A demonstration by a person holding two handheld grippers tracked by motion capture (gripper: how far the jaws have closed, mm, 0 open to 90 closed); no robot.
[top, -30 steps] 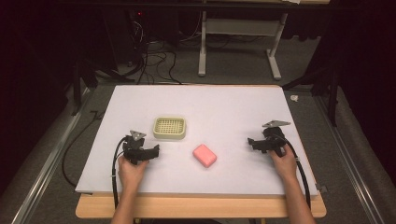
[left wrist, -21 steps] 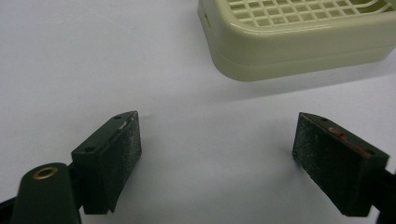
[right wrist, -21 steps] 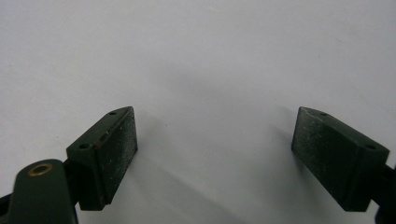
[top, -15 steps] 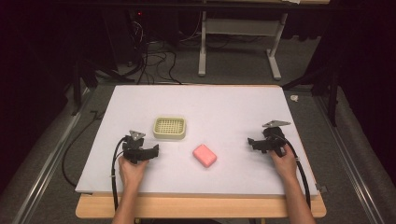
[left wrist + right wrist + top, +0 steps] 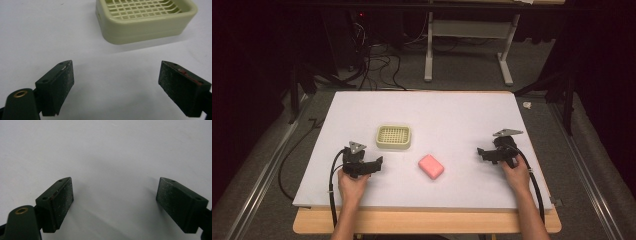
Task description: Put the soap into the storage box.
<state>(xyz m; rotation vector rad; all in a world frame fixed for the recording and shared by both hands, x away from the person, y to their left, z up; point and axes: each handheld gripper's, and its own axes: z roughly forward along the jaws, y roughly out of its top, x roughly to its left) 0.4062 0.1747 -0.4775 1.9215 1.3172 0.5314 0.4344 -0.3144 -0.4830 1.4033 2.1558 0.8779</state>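
Nothing done yet, I think. Pink soap (image 5: 431, 166) lies on counter (image 5: 452, 115), near tray (image 5: 393, 137). Left hand-held gripper (image 5: 116, 82) & right hand-held gripper (image 5: 115, 202): jaws wide apart, holding nothing.

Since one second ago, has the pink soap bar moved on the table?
No. The pink soap bar lies at the same spot, below and right of the cream soap dish, apart from it, as in the earlier high views.

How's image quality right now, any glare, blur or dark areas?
High view: white table evenly lit, no glare, surroundings dark. Left gripper view: jaws sharp, soap dish slightly soft, casting a faint shadow. Right gripper view: soft jaw shadows on the table, corners dimmer.
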